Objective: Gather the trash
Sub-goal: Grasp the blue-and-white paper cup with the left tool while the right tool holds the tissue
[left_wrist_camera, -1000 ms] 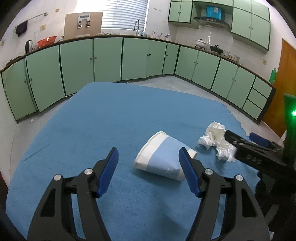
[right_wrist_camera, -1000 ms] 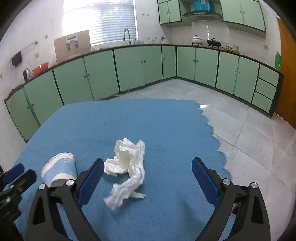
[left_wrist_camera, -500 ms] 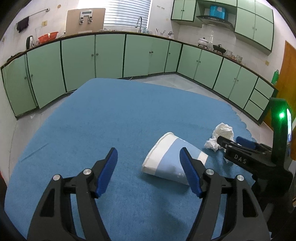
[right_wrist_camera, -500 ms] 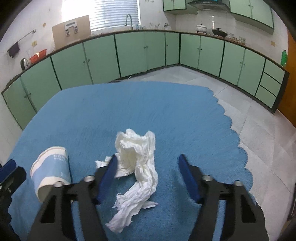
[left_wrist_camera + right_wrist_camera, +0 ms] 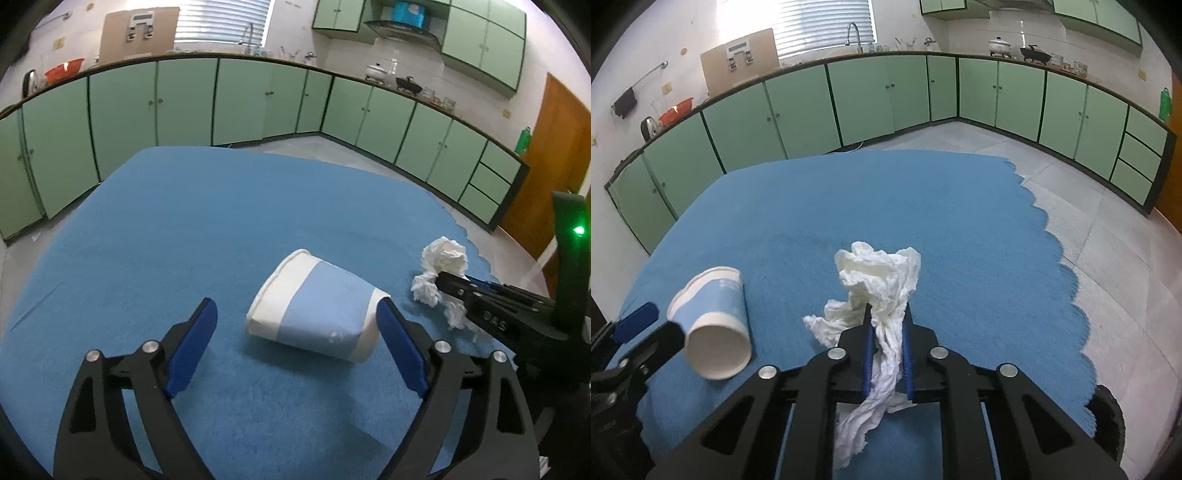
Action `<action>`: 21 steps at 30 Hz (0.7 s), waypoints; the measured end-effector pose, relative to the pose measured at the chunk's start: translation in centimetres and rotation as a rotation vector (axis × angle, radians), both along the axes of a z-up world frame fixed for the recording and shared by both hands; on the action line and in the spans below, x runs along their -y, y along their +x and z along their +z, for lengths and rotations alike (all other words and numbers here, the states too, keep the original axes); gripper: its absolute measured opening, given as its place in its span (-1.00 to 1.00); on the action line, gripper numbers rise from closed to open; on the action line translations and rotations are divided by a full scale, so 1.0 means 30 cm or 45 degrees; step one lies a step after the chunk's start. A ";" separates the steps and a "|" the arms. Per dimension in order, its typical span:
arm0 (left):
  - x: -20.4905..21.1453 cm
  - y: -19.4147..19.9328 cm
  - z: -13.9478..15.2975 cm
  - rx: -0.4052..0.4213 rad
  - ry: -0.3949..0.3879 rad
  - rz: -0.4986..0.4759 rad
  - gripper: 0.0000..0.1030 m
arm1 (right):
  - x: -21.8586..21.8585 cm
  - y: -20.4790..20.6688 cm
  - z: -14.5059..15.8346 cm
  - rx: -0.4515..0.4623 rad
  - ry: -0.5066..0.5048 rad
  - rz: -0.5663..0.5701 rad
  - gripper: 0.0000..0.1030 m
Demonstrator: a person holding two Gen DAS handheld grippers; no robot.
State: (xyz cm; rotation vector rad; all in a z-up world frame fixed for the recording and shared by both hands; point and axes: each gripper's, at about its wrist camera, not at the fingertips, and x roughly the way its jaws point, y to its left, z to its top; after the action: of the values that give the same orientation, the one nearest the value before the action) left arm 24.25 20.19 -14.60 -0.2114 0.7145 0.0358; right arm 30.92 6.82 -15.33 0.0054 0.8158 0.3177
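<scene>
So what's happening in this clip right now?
A person with two handheld grippers is clearing trash off a blue cloth. The right gripper is shut on a crumpled tissue. The left gripper is open around a paper cup lying on its side, not yet gripped.

"DAS" in pale letters on the black right tool (image 5: pixel 452 282), cup print unreadable

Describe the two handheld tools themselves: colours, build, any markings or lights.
Both tools are matte black skeletal frames with triangular cut-outs and silver round pivot screws. Each finger carries a flat royal-blue pad, as on the left tool and the right tool. Seen from the left wrist view, the right tool's body bears pale lettering reading "DAS", and a black upright post behind it shows a lit green lamp. No cables or sleeves are visible.
</scene>
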 end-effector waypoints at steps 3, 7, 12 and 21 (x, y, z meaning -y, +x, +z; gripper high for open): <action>0.003 0.025 -0.007 0.004 -0.011 -0.023 0.73 | 0.009 0.001 0.008 -0.002 0.001 -0.004 -0.75; 0.004 0.036 -0.003 0.007 -0.026 -0.055 0.73 | 0.013 0.004 0.023 0.005 0.005 -0.003 -0.75; 0.012 0.041 -0.021 -0.006 -0.033 -0.103 0.73 | 0.009 0.006 0.030 0.010 0.008 -0.010 -0.75; -0.012 0.081 -0.083 -0.105 -0.051 -0.068 0.73 | 0.014 -0.019 0.028 0.008 0.008 -0.002 -0.75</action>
State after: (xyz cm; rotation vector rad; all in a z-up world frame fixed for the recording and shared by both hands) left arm 26.68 20.54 -17.08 -0.2304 0.8033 -0.0210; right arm 30.34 6.39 -14.49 0.0108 0.8090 0.3181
